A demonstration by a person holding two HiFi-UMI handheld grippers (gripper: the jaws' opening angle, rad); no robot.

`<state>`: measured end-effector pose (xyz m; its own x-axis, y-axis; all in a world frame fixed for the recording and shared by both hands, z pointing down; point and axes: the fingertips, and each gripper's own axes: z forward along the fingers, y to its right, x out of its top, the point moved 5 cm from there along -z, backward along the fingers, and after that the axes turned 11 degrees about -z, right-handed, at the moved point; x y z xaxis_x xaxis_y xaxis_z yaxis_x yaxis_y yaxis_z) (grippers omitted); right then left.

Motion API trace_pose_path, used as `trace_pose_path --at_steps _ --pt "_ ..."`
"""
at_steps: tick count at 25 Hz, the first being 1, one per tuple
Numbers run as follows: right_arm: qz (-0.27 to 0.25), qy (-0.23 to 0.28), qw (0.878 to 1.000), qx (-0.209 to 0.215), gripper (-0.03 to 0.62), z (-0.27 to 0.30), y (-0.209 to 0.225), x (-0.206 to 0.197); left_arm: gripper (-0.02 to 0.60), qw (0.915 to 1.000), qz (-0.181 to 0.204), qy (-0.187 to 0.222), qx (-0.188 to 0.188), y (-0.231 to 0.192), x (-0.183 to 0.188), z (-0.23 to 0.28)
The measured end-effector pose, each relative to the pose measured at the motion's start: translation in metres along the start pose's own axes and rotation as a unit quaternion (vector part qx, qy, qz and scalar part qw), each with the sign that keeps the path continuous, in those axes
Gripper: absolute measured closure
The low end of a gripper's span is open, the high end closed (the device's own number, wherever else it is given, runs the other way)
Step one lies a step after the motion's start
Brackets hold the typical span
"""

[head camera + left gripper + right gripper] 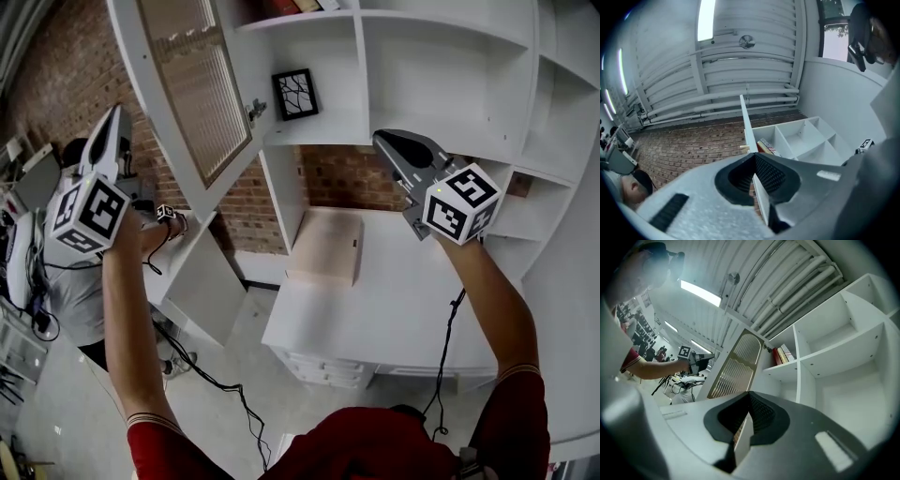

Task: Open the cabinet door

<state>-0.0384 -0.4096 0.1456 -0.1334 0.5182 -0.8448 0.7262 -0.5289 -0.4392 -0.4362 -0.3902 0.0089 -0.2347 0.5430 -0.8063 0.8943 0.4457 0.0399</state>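
**Head view: cabinet door [192,94] open, both grippers closed and empty**

The cabinet door, a white frame round a ribbed glass panel, is seen swung well out from the white shelf unit [441,84] at the upper left. Its hinged side is at the unit and its free edge is turned toward the brick wall [47,84].

The left gripper [117,112] is held up just beside that free edge, apart from it. In the left gripper view the jaws are recorded as drawn together, with only a thin slit between the pads and nothing clamped. The door is seen there edge-on beyond the tips, in line with the slit. A small peg [743,148] is noted on the door's left face.

The right gripper [382,139] is held in front of the shelf compartments, above the white desk [412,309]. In the right gripper view its jaws are likewise together and empty.

A small framed picture [295,94] is noted in the compartment behind the door, and books [783,355] on the shelf above it. A flat pale box [326,246] lies on the left part of the desk. A second person [75,272] is seen at lower left beyond the door, holding another gripper [167,213] with a marker cube.
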Motion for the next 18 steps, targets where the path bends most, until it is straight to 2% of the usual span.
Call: trace_pose_path --at_steps 6,12,18 --pt "0.003 0.029 1.0 0.009 0.582 -0.03 -0.007 0.016 0.575 0.9991 0.004 -0.007 -0.042 0.083 -0.012 -0.036" --pt "-0.021 0.056 0.998 0.029 0.582 -0.085 -0.035 0.042 0.575 0.9952 -0.027 -0.032 -0.089 0.188 -0.045 -0.073" --pt "-0.053 0.071 0.995 0.048 0.582 -0.141 -0.072 0.061 0.575 0.9911 -0.04 -0.063 -0.11 0.278 -0.073 -0.111"
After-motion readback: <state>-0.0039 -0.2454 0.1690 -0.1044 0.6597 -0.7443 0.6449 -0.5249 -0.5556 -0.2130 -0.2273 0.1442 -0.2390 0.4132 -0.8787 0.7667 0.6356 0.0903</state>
